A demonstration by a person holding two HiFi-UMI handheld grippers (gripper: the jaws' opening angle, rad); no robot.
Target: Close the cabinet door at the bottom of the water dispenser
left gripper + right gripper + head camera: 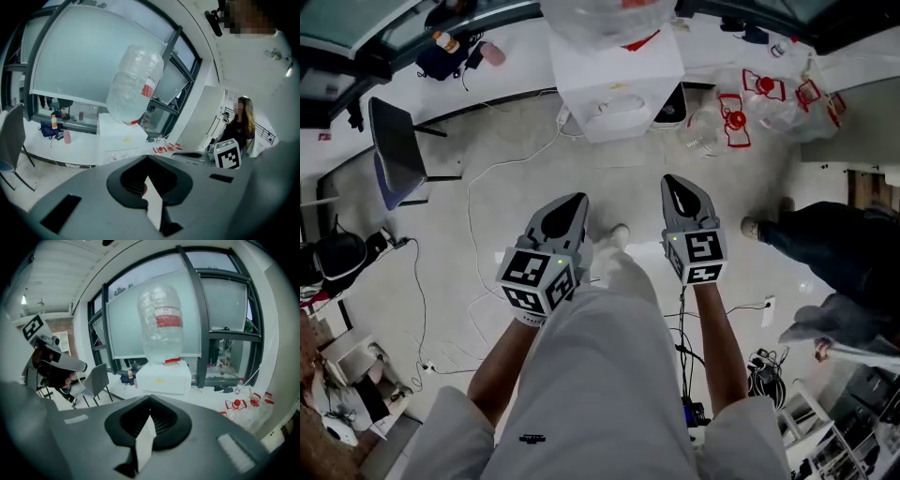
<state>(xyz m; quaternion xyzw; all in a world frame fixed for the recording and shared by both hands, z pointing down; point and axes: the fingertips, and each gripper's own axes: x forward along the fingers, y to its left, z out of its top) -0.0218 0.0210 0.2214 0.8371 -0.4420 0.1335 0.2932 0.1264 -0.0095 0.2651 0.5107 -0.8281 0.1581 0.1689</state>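
Hand-held grippers, left [576, 201] and right [676, 181], closed and empty, face the water dispenser [619, 84]; we should push its door squarely.

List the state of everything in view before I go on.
Left hand-held gripper: shut, empty.
Right hand-held gripper: shut, empty.
Water dispenser: upright, bottle mounted.
Water bottle: inverted on the dispenser, looks empty.
Cabinet door: not visible, cannot tell.
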